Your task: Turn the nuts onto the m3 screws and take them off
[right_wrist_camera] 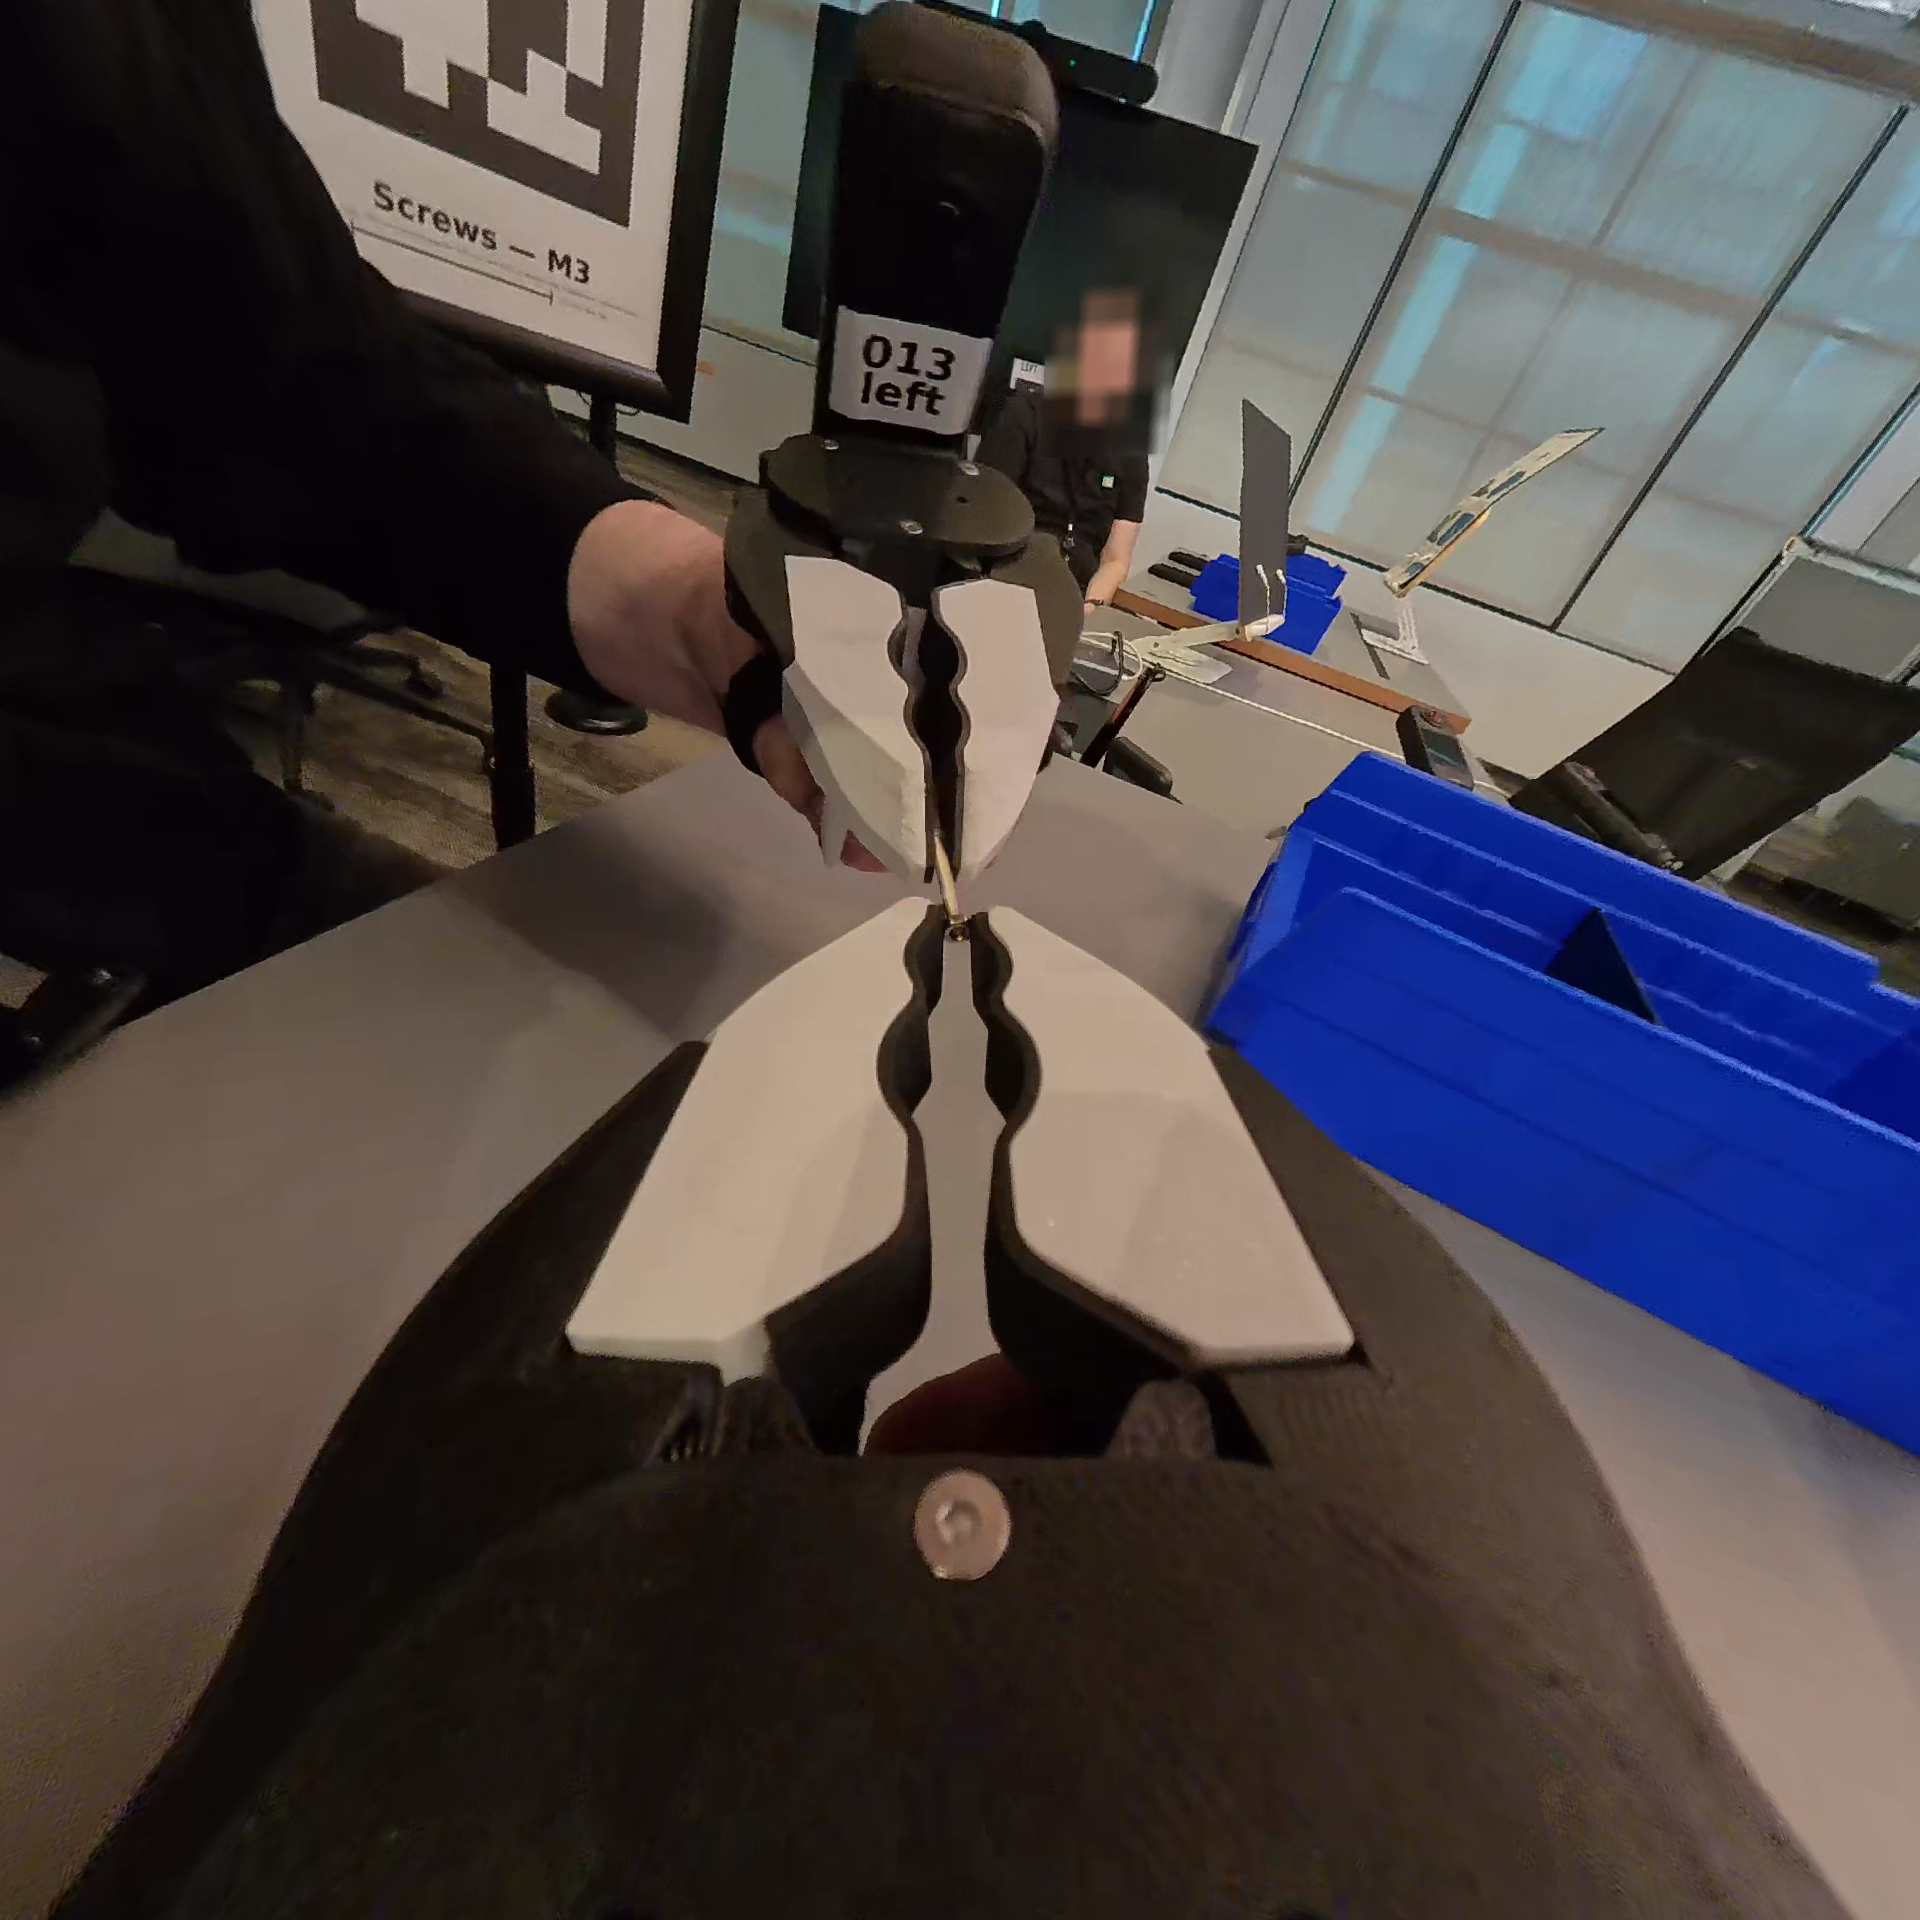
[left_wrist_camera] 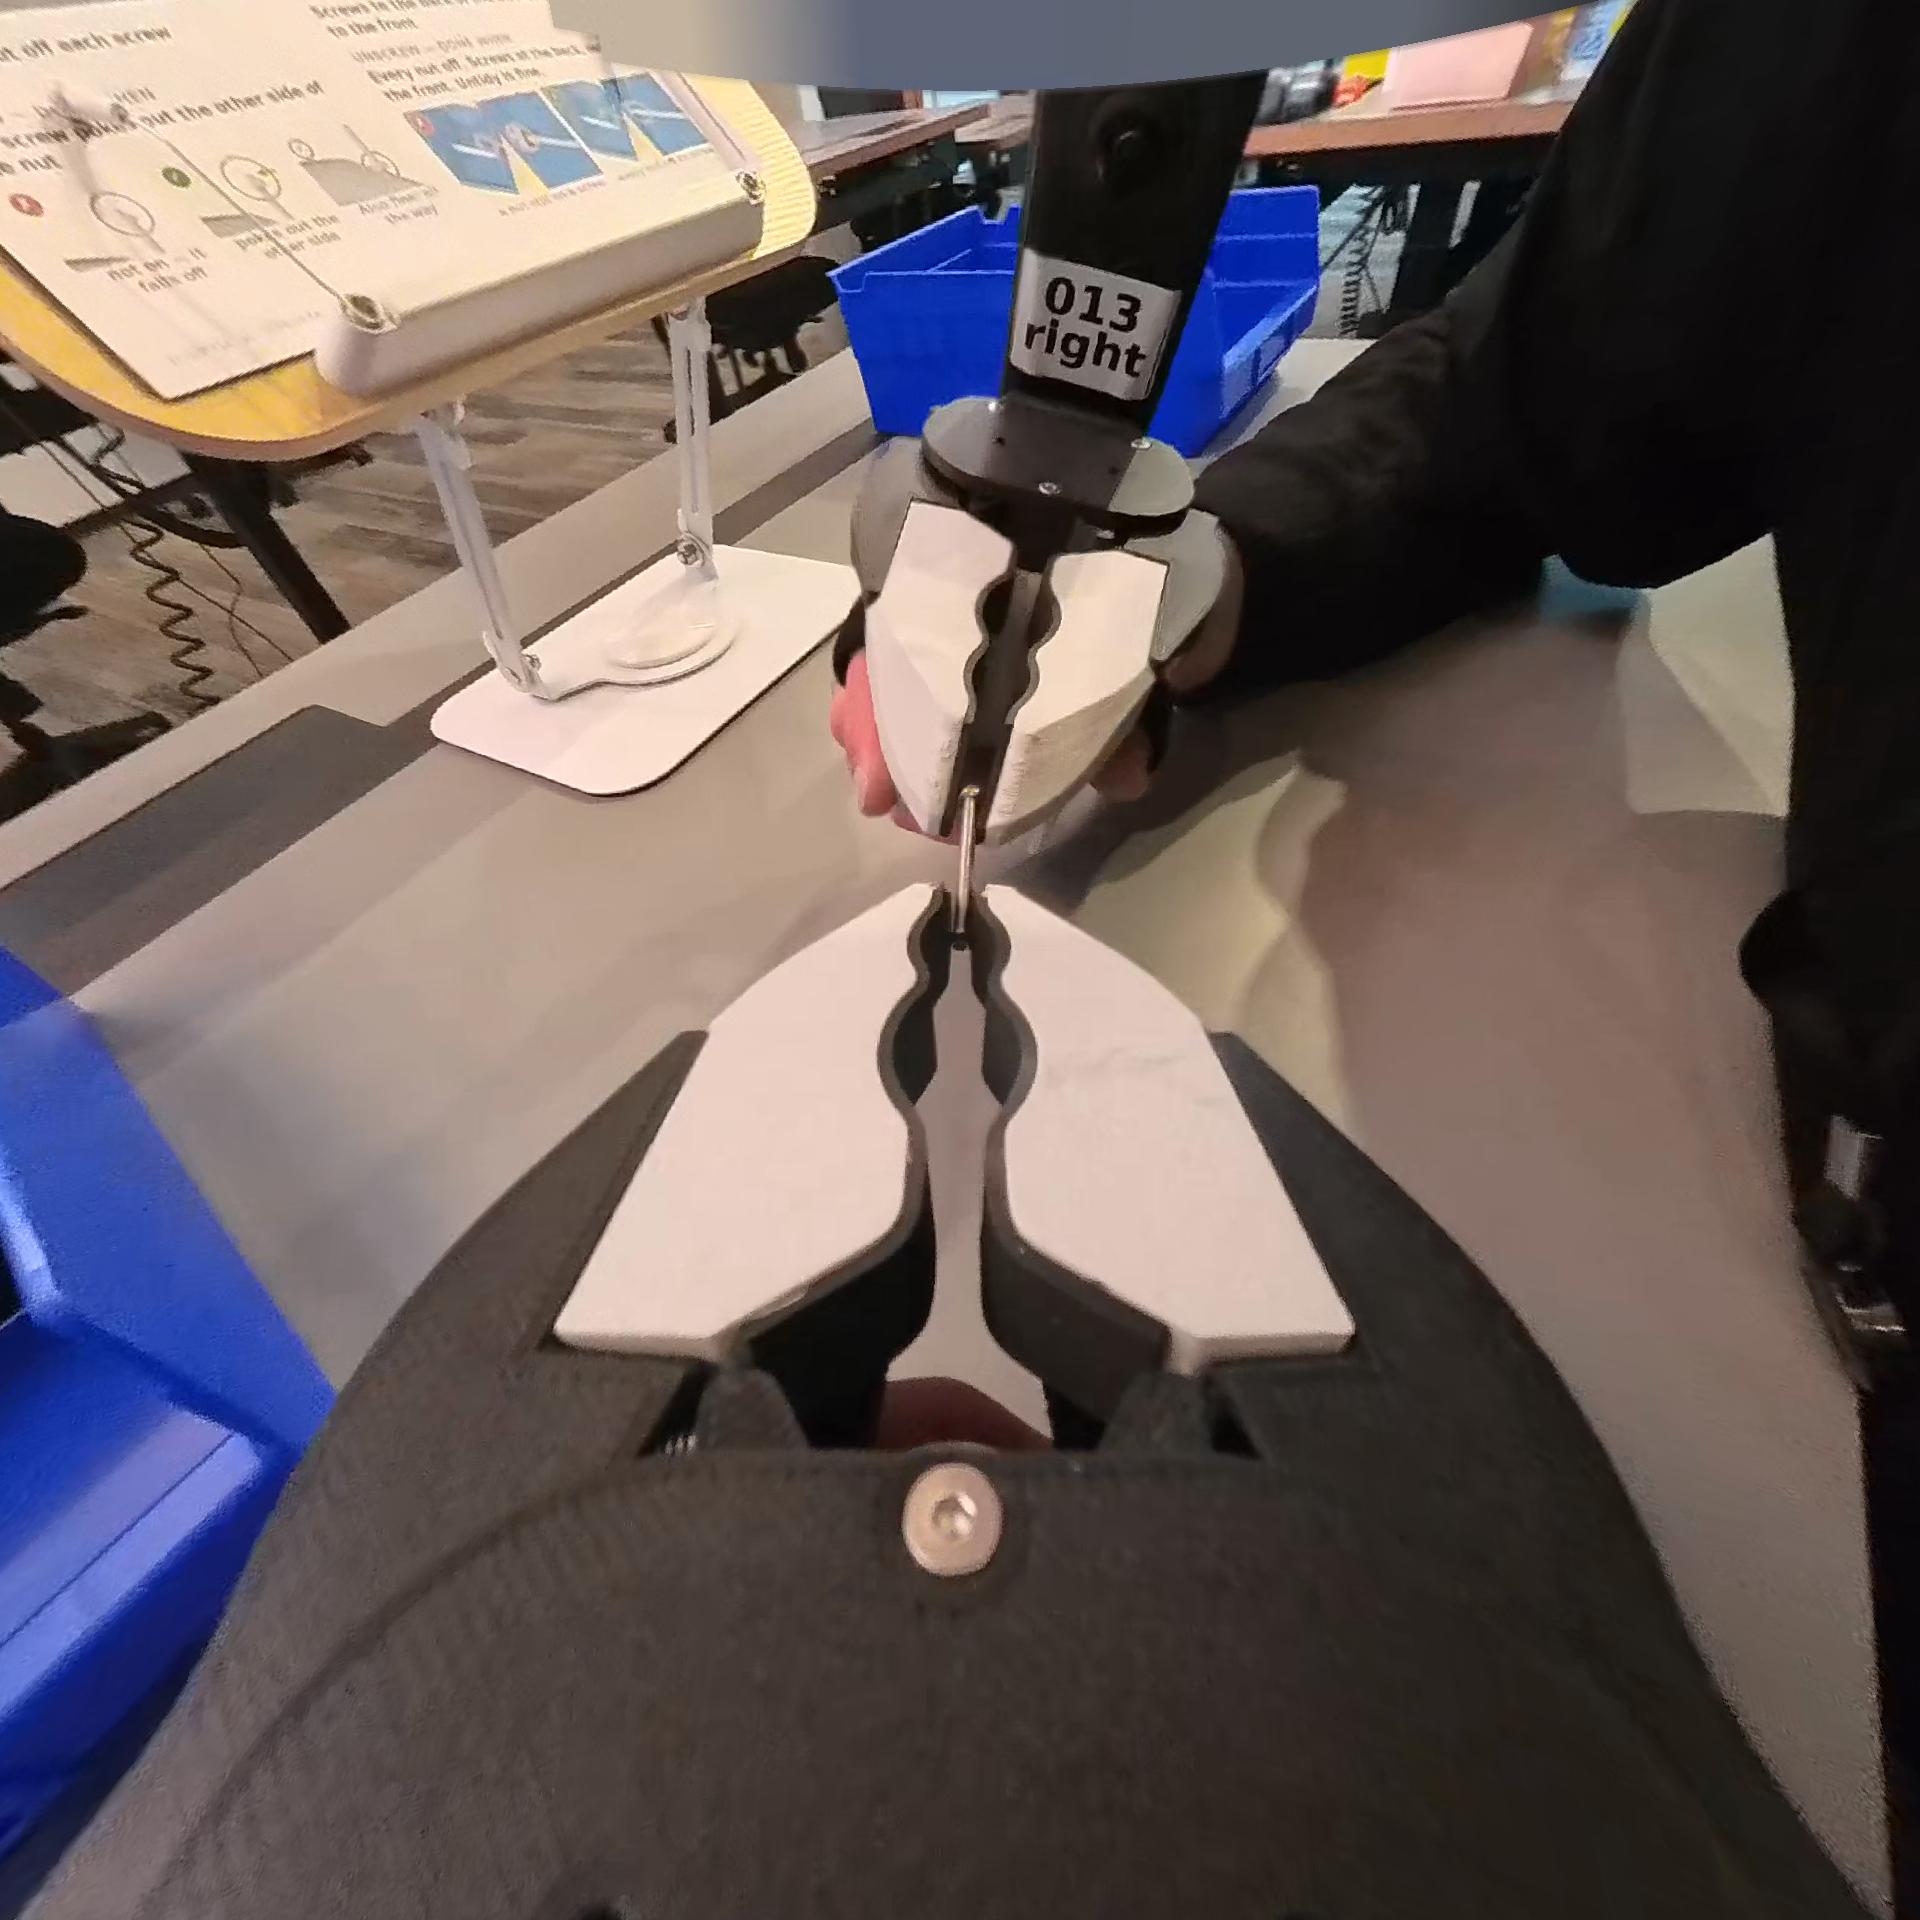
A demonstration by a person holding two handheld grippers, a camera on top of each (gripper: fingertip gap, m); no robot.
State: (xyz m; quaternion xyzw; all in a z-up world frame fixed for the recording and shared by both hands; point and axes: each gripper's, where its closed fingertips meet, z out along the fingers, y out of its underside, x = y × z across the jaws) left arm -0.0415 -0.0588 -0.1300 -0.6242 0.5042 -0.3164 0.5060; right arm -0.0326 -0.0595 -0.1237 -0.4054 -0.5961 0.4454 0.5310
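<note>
Left wrist view: I am holding the left gripper (left_wrist_camera: 961, 920) above the grey bench (left_wrist_camera: 520, 987), its fingers closed at the tips on one end of the screw (left_wrist_camera: 967, 847). The screw is a thin, silvery, shiny rod. Its long axis is running straight away from this camera, bridging the short gap to the right gripper (left_wrist_camera: 971, 800), whose fingers are pinching the far end. Whether a nut is sitting at my fingertips I cannot tell; only a dark speck is showing there. A blue bin (left_wrist_camera: 114, 1403) is sitting at the left edge, another blue bin (left_wrist_camera: 935, 301) behind the right gripper, and an instruction board on a white stand (left_wrist_camera: 644, 665) to the left.

Right wrist view: the right gripper (right_wrist_camera: 961, 920) is closing on a small brass-coloured piece, apparently the nut (right_wrist_camera: 958, 928). The screw (right_wrist_camera: 943, 871) is pointing away and slightly leftward into the closed fingers of the left gripper (right_wrist_camera: 940, 831). A blue bin (right_wrist_camera: 1558, 1039) is lying on the bench (right_wrist_camera: 312, 1091) to the right.
</note>
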